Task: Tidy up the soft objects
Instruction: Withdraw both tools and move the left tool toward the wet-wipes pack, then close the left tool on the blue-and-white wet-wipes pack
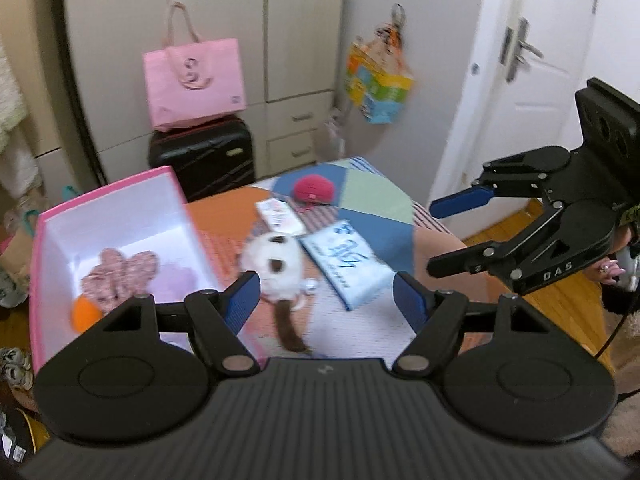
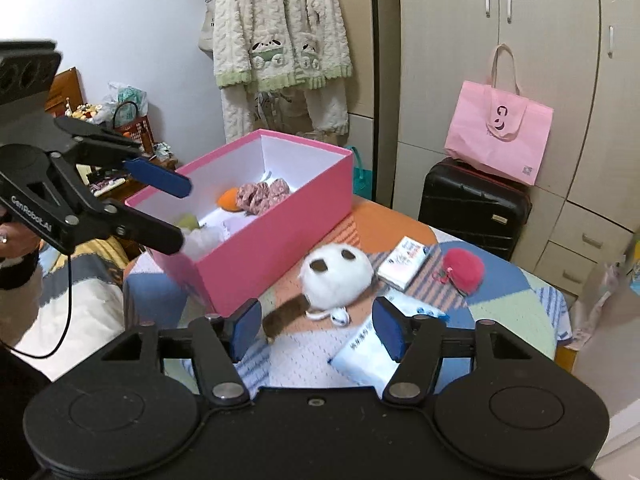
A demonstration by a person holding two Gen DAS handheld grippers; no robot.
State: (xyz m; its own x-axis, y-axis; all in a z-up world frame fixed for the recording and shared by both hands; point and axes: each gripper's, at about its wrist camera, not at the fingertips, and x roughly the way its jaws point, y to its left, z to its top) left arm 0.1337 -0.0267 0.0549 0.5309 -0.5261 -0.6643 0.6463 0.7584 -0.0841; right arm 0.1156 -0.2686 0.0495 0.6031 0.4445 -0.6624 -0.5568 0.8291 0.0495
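Two grippers hang above a small table (image 2: 516, 320) covered by a patchwork cloth, and the pink box (image 2: 280, 236) on it serves as the landmark. The left gripper (image 1: 326, 300) has its jaws spread with nothing between the blue pads; in the right wrist view it hovers over the near end of the box, again apart and empty. The right gripper (image 2: 316, 330) also has its jaws spread and grips nothing; in the left wrist view it sits well to the right of the box, off the table edge, with a hand (image 1: 618, 268) behind it.

Inside the box lie a pinkish knitted piece (image 2: 262, 196), an orange ball (image 2: 229, 199) touching it, and a pale fluffy thing (image 2: 200, 238) at the near end.

Outside the box, just beside its long pink wall, a white plush toy (image 2: 336, 276) with dark patches lies on the cloth, its brown tail (image 2: 282, 318) trailing towards the right gripper. Beyond the toy from the box lies a small tissue pack (image 2: 404, 262), then a red fluffy pompom (image 2: 464, 266) farther still. A larger pale blue pack of wipes (image 2: 362, 354) lies nearest the right gripper, partly hidden by its right finger.

Behind the table, a black suitcase (image 2: 474, 208) carries a pink tote bag (image 2: 498, 136), in front of a beige wardrobe (image 2: 540, 60). A cream fleece robe (image 2: 280, 40) hangs on the wall behind the box.
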